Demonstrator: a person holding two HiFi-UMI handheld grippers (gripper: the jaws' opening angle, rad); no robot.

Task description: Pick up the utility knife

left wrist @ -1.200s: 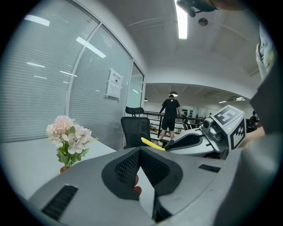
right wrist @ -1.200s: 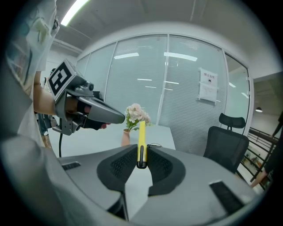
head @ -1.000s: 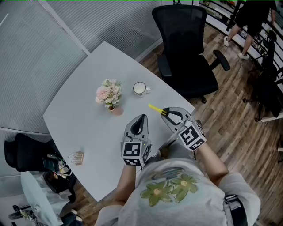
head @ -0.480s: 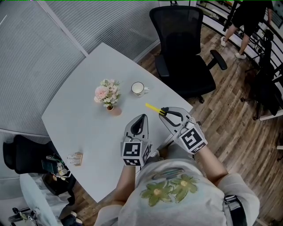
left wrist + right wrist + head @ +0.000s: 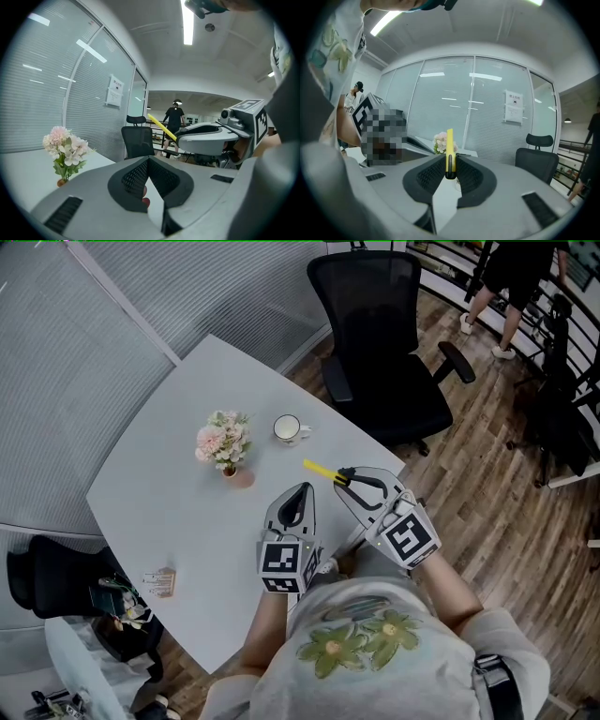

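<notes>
Right gripper (image 5: 345, 476) is clamped on the utility knife (image 5: 319, 469). Its own view shows both pads pressed flat on the black end of the handle, and the yellow body sticks out past the tips. No gap either side.

Change over the last second is small. The knife and right gripper have crept up and toward the cup (image 5: 288, 428) in the head view, which looks like a lift. The table (image 5: 159, 484), flowers (image 5: 223, 440) and office chair (image 5: 375, 334) all slid the same way, so part of that is probably head camera motion. The grip looks the same across the frames: same knife angle, same amount of yellow showing.

The knife is now in the air over the near right part of the table, apart from the surface and pointing toward the flowers and cup. Nothing else on the table has been disturbed.

Left gripper (image 5: 302, 491) hasn't moved to speak of. It hovers just beside the right one, tips together, nothing held.

For the task, I'd call the pick essentially done, since the knife is held and off the table. The hold is on the end of the handle only, so it could pivot on a fast swing.
</notes>
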